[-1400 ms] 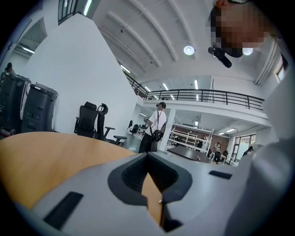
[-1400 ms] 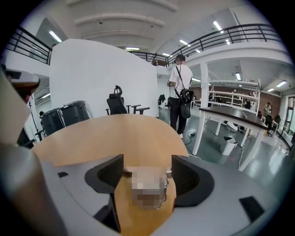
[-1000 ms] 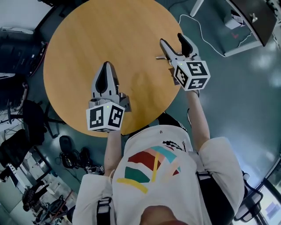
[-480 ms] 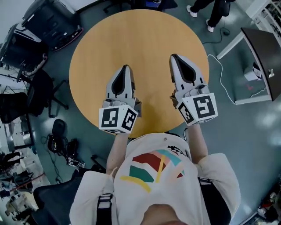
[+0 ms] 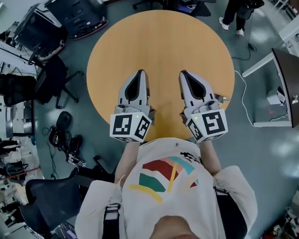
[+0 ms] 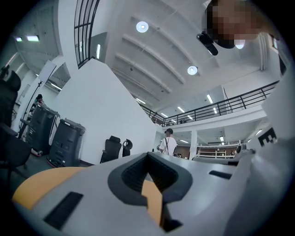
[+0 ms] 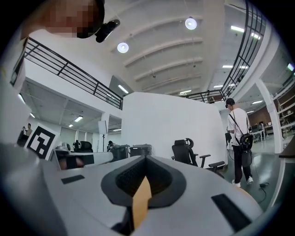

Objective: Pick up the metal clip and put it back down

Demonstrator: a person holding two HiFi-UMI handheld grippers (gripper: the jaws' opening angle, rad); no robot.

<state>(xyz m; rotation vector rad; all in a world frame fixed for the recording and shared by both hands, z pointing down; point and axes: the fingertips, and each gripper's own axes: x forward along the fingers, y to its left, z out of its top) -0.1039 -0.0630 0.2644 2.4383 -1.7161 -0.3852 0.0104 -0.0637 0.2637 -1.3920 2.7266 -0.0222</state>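
Observation:
The round wooden table [image 5: 159, 42] lies below me. My left gripper [image 5: 140, 73] is shut with nothing in it and hovers over the table's near half. Beside it, my right gripper [image 5: 184, 73] is also shut and empty. A small metal piece [image 5: 225, 98], probably the clip, lies at the table's right edge, just right of the right gripper's body and apart from it. In the left gripper view the gripper [image 6: 147, 155] points level across the room with its jaws together. The right gripper view shows the gripper [image 7: 145, 158] the same way. The clip is in neither gripper view.
Black office chairs [image 5: 51, 77] and dark cases [image 5: 77, 16] stand left of the table, with cables [image 5: 70, 149] on the floor. A desk [image 5: 280, 88] is at the right. A person [image 5: 236, 14] stands beyond the table, also seen as a person [image 7: 237, 138] in the right gripper view.
The right gripper's jaws stood open a second ago and are shut now. Both grippers drew back toward the near edge and now sit side by side. The clip stayed on the table.

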